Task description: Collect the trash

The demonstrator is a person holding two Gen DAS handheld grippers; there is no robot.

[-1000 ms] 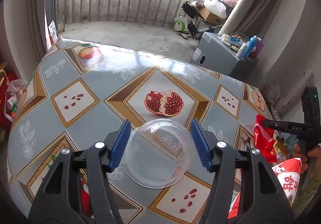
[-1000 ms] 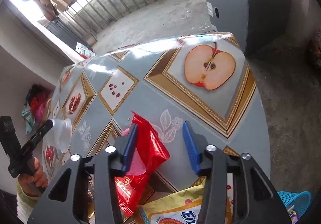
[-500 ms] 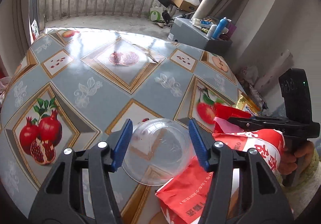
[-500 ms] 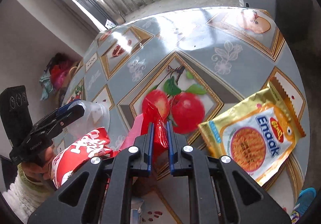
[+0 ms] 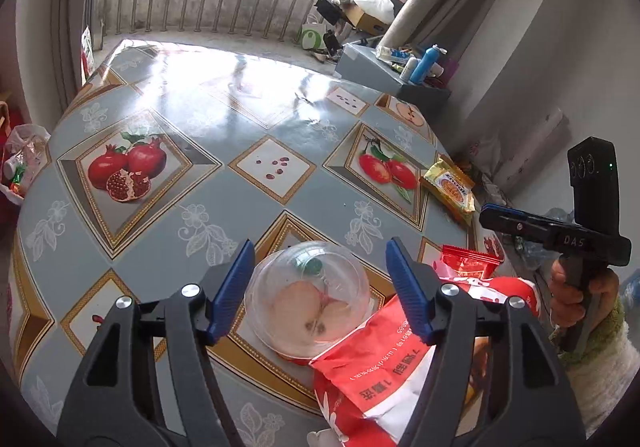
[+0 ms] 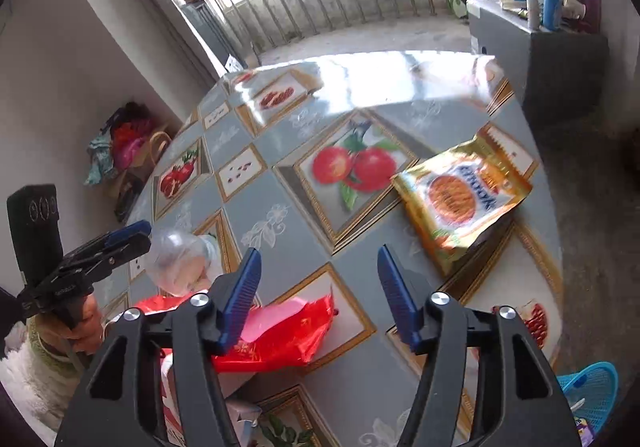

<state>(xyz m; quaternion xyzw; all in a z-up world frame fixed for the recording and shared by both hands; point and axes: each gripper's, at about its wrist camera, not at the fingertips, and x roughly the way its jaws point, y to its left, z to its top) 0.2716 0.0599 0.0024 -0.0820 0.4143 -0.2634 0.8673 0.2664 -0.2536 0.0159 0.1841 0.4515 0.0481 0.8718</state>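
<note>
Between our left gripper (image 5: pixel 320 287) and its spread jaws sits a clear plastic dome lid (image 5: pixel 308 303), dome up, untouched by either pad, at the near right of the bench (image 5: pixel 200 119). A red and white snack bag (image 5: pixel 380 363) overlaps its near right rim, long axis running near-left to far-right. A gold noodle packet (image 5: pixel 450 189) lies by the right edge; the far left bench is bare.

Below our right gripper (image 6: pixel 318 293), jaws wide and holding nothing, a crumpled red wrapper (image 6: pixel 280 331) lies at near left. The gold packet (image 6: pixel 460 199) lies far right, long axis slanting toward the far edge. A blue basket (image 6: pixel 592 387) sits on the floor, near right.
</note>
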